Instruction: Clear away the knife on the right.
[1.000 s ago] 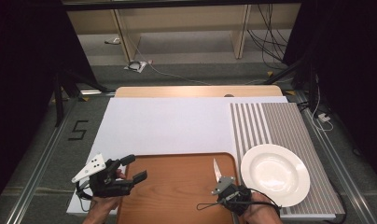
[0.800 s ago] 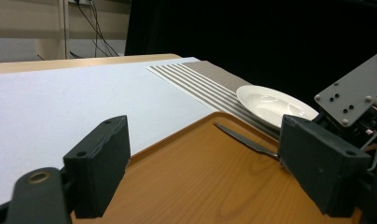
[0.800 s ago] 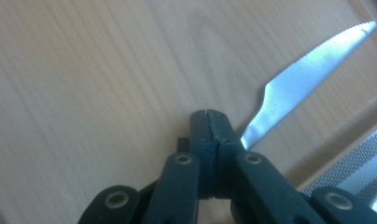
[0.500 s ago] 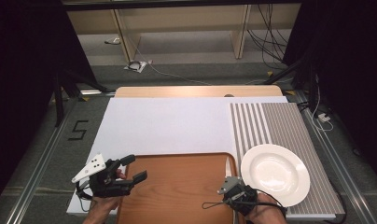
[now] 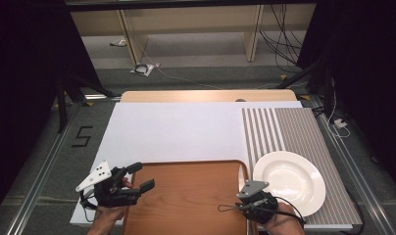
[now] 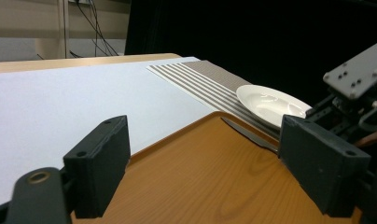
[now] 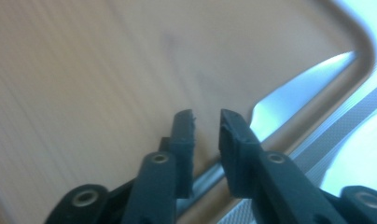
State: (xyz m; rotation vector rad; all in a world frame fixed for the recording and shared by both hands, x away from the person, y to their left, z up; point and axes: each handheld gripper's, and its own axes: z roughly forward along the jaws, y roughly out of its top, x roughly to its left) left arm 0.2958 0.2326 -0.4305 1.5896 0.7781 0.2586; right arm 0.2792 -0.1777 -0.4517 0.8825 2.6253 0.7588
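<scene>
Parting slightly above the knife [image 7: 289, 100], the right claw [image 7: 206, 122] risks nudging it against the tray [image 7: 84, 70] rim; left claw [image 6: 200, 163] spread, idle.

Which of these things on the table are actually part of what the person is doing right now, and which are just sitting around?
In use:
- knife, lying along the tray's right edge
- wooden tray
- right gripper, jaws just opened slightly, over the knife handle

Lying about:
- white plate on the striped mat
- white sheet
- left gripper, open, holding nothing
</scene>
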